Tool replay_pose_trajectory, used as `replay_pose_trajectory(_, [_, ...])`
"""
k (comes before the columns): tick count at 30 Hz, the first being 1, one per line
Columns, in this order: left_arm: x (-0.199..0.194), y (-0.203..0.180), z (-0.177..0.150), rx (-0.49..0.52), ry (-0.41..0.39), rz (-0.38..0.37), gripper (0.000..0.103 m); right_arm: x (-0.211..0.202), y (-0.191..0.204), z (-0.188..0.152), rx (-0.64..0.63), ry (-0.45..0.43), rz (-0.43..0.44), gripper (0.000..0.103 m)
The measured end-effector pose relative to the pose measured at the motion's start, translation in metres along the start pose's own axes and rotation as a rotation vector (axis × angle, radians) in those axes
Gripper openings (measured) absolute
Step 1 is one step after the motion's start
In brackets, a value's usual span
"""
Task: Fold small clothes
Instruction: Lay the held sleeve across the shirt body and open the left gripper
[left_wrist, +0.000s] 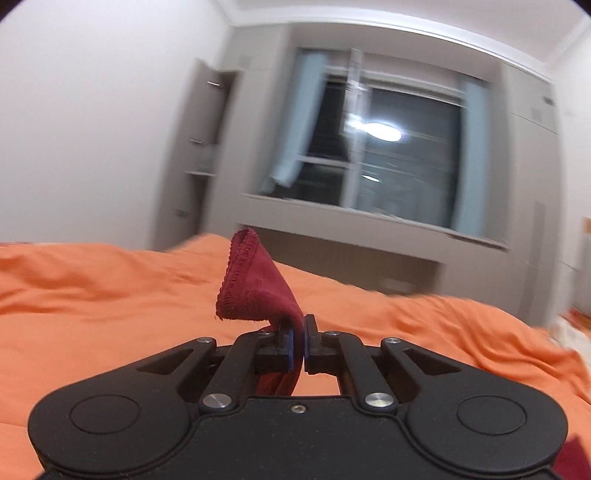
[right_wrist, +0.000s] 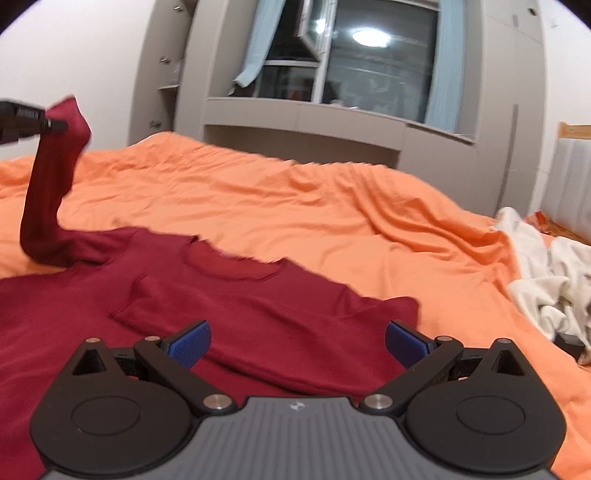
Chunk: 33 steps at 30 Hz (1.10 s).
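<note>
Item: dark red shirt (right_wrist: 229, 314), light, limp cotton, spread on my orange bedcover (right_wrist: 332, 206), its sleeve (left_wrist: 255, 284) at ten o'clock pinched in my left gripper (left_wrist: 298, 328); right gripper (right_wrist: 297, 341) spread empty above, best taking the hem.

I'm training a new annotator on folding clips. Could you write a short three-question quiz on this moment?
1. True or false: the left gripper is shut on a sleeve of the red shirt.
2. The right gripper has its jaws: A) open above the shirt, B) shut on the collar, C) shut on the white cloth.
3. Fill in: the shirt lies on an ______ bedspread.

Key: 1 true; 2 A; 3 orange.
</note>
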<state>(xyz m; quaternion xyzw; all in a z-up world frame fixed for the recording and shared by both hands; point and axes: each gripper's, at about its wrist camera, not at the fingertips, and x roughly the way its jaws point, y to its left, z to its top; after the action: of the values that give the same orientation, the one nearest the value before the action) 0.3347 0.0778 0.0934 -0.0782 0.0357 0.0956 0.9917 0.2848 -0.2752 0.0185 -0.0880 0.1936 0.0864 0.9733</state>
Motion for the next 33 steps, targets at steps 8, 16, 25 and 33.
replay_pose_trajectory(8, [0.027,-0.079,-0.059,0.095,0.174,-0.227,0.004,0.001,-0.028,-0.001,0.086,0.003,-0.081,0.103])
replay_pose_trajectory(16, [0.043,-0.103,-0.125,0.157,0.390,-0.379,0.004,0.005,-0.034,-0.005,0.114,0.019,-0.101,0.103])
replay_pose_trajectory(25, [0.035,-0.117,-0.142,0.228,0.519,-0.530,0.029,0.009,-0.031,-0.004,0.104,0.028,-0.096,0.103])
replay_pose_trajectory(33, [0.030,-0.094,-0.120,0.112,0.580,-0.555,0.090,0.017,-0.022,-0.006,0.078,0.045,-0.046,0.103])
